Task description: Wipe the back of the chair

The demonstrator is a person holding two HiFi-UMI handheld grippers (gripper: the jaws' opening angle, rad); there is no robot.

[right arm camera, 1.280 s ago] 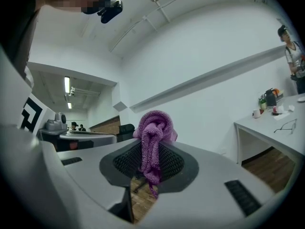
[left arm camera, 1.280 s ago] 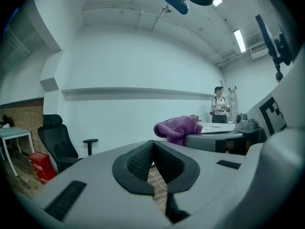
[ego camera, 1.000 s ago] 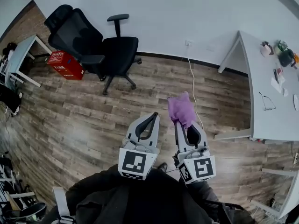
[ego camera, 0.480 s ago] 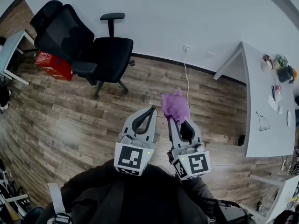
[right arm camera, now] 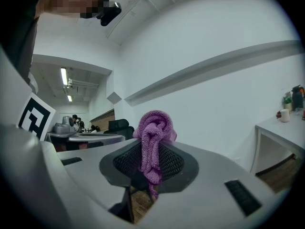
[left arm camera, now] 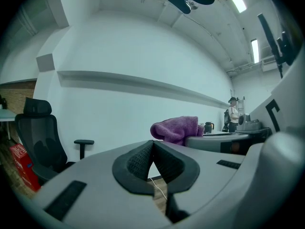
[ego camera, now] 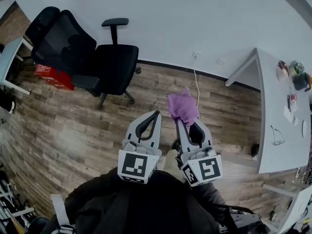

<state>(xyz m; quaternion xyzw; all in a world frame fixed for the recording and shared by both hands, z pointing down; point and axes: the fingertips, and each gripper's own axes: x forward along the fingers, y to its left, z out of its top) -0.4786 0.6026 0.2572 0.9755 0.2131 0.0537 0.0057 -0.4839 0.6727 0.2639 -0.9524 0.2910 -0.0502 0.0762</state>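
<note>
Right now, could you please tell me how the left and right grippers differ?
The left gripper has its jaws together on nothing; the right gripper is clamped on a purple cloth. The left gripper is nearer the chair, the right gripper nearer the desk. Both point forward, clear of the chair.

One black office chair stands in the room, with two armrests showing. There are two grippers, the left gripper and the right gripper, and two marker cubes (one to each gripper). There is one purple cloth, one red box, one white cable and one wall socket. Two white tables can be counted for certain: the right table and the left table. The right table holds one pair of glasses; its other small items are too small to count. The left gripper view shows one distant person.
</note>
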